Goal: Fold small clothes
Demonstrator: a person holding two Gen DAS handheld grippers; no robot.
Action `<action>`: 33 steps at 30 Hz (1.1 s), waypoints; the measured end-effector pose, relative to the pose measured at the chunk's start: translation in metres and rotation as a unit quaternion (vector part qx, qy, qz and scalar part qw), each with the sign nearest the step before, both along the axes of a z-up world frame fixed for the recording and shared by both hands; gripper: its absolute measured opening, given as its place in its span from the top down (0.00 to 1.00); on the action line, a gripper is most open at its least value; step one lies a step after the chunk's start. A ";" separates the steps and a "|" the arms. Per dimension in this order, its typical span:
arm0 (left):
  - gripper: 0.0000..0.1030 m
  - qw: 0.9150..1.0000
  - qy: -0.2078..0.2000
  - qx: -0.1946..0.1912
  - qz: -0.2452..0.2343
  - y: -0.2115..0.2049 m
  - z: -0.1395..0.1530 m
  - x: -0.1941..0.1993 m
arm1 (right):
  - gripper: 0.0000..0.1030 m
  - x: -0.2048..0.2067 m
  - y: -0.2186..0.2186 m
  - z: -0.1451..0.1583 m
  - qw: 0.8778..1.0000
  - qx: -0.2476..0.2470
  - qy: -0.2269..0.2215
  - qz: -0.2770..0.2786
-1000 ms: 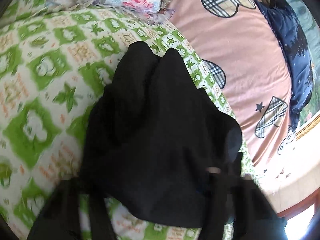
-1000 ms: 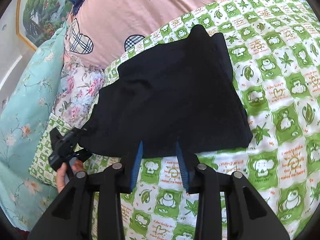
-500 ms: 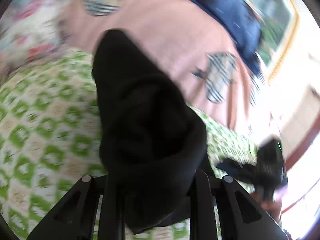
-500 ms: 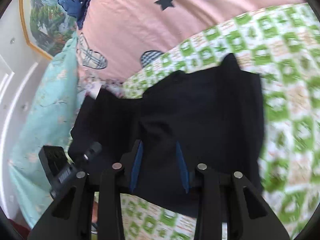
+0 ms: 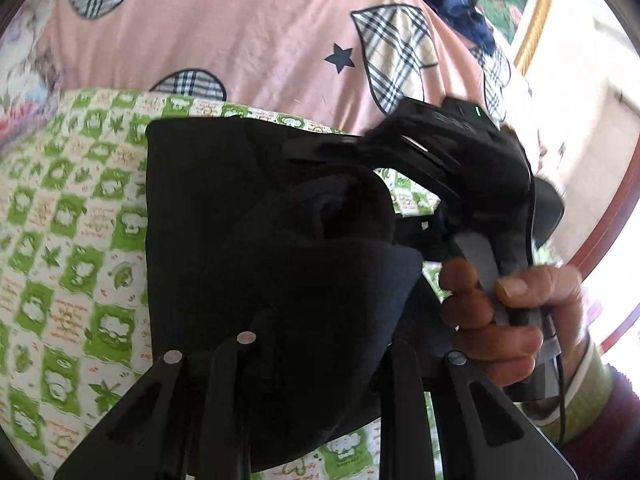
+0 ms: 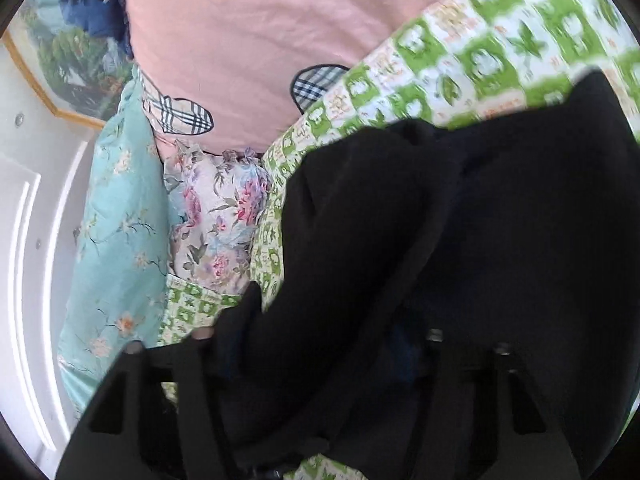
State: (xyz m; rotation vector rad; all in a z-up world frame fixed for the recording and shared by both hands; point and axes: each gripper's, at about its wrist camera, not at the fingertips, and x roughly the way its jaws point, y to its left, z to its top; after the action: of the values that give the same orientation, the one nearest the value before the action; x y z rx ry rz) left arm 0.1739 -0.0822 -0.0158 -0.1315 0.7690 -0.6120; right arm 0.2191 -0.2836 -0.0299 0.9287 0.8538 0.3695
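Both the left hand-held gripper (image 5: 316,364) and the right hand-held gripper (image 6: 316,360) are gripping the black garment (image 5: 248,240), which is hanging bunched just above the green checked bedspread (image 5: 72,240); they should be keeping the edges level and taut while laying the fold down.

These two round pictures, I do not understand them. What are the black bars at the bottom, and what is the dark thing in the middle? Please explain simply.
No robot is here. A person holds a two-finger tool in each hand, and each tool carries a wide-angle camera looking along its fingers. The black bars are those fingers: the left gripper in one picture, the right gripper in the other. The dark thing is a black garment, draped over both grippers so their tips are hidden. It lies on a green checked sheet, beside a pink quilt. The left view also shows the person's right hand gripping the other tool.
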 end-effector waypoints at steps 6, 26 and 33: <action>0.79 0.999 -0.040 -0.007 -0.030 -0.016 0.029 -0.015 | 0.77 -0.035 -0.020 0.051 0.994 -0.074 -0.076 0.003; 0.49 0.992 0.070 -0.023 -0.104 -0.056 -0.009 -0.023 | 0.77 -0.061 -0.080 -0.023 0.981 -0.188 -0.015 -0.051; 0.26 0.997 0.062 -0.032 -0.023 0.011 0.010 -0.019 | 0.67 -0.080 -0.096 -0.020 0.970 -0.222 0.006 -0.098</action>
State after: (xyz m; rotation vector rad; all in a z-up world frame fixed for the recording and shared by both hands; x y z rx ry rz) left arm 0.1551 -0.0711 -0.0056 -0.2130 0.8750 -0.6768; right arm 0.1396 -0.3792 -0.0496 0.5893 0.8035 -0.0032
